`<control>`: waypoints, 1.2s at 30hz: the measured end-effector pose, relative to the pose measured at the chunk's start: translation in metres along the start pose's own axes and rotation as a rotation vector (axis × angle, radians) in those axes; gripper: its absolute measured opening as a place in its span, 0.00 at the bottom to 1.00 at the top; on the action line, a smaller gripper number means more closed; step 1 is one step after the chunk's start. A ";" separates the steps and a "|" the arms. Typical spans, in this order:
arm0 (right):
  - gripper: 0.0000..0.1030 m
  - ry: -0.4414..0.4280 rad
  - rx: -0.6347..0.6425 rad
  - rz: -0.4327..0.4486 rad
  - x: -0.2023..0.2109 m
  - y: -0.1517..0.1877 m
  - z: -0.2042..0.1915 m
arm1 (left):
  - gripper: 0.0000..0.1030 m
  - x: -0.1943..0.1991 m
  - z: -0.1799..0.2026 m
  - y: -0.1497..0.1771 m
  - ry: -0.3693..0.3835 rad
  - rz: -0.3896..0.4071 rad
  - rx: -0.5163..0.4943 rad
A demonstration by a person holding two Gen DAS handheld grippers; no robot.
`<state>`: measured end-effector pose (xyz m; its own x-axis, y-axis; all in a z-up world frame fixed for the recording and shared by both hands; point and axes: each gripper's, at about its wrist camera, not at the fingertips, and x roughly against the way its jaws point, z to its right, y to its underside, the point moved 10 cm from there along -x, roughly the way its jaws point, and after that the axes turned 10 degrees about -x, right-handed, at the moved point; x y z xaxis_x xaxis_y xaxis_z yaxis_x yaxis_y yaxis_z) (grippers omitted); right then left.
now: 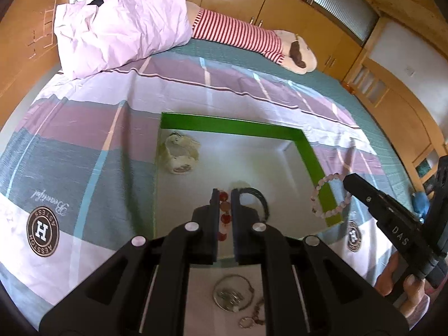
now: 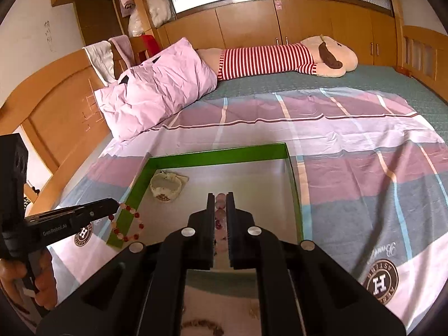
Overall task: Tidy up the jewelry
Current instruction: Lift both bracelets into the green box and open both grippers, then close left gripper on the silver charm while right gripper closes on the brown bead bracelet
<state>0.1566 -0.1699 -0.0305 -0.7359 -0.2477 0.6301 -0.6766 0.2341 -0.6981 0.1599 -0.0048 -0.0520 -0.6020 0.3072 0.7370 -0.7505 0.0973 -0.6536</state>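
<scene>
Though light as a handful of beads on stretchy thread, awkward to carry all the same: limp, quick to swing, and slippery on every round bead.

Nearest, flat on the bed sheet (image 1: pixel 84 140) below the left tongs (image 1: pixel 224 191), a thin silver hoop (image 1: pixel 232 294) with smaller metal rings beside it. Hard, shiny, probably noisy against each other.

Next, left tongs pressed together on the red bracelet (image 1: pixel 225 218), pinching it between the two black pads. Red and pale beads, glossy and glass-like, hanging as a loose loop above the near left rim of the green box (image 1: pixel 232 124). On the right, right tongs (image 2: pixel 220 194) likewise pressed together on the pink bracelet (image 2: pixel 220 205). Milky pink beads, smooth and round, with the loop dangling over the right rim of the box.

Best to grip such a bracelet across the thread between two beads, or squarely on one bead, never on the curved edge, to avoid a sudden slip. Likely fragile if dropped on something hard, so better lowered gently.

Farther, inside the box, a smooth silvery floor, reflective like a mirror. On it a black cord loop (image 1: pixel 259 198), thin and soft, and in the far left corner a cream band (image 1: pixel 179 154), perhaps a watch, thicker and stiffer.

Beyond, soft striped cloth, then a wrinkled pink pillow (image 1: pixel 120 28), a plush toy (image 1: pixel 252 33) in red and white stripes, and wooden cupboards (image 2: pixel 252 25) at the far wall.
</scene>
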 end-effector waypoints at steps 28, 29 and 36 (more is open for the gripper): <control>0.35 0.118 0.112 -0.430 0.000 0.166 0.022 | 0.29 -0.031 0.065 0.127 0.179 -0.302 -0.130; 0.35 0.121 0.113 -0.434 -0.002 0.165 0.023 | 0.29 -0.033 0.065 0.129 0.178 -0.313 -0.124; 0.35 0.131 0.129 -0.468 -0.006 0.174 0.024 | 0.19 -0.056 0.057 0.140 0.168 -0.374 -0.063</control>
<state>0.0443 -0.1501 -0.1636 -0.3573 -0.1764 0.9172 -0.9322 0.0061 -0.3620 0.0736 -0.0621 -0.1751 -0.2338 0.3897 0.8908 -0.8879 0.2878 -0.3589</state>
